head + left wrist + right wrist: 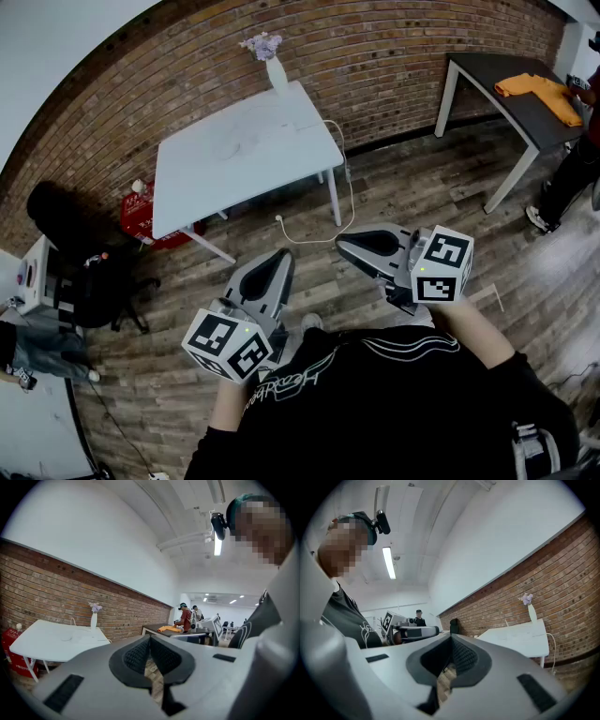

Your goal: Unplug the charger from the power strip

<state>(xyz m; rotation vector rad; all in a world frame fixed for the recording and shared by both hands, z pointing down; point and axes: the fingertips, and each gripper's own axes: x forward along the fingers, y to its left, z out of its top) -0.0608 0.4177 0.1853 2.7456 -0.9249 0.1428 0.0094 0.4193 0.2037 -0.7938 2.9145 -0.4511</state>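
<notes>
The white surface (216, 178) is far ahead of you. The charger and strip are too small to tell there. Your left hand-held gripper (279, 258) is shut tight and holds nothing. A white cord (352, 192) hangs down to the floor. You could trip on it or yank it. Your right hand-held gripper (343, 246) is shut and empty too, so open one before you grab.

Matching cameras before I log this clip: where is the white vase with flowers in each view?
Head view: vase top centre, at the white table's far edge.
Left gripper view: vase left of centre, about mid-height.
Right gripper view: vase right of centre, about mid-height.
Shared landmark: the brick wall behind it.
</notes>
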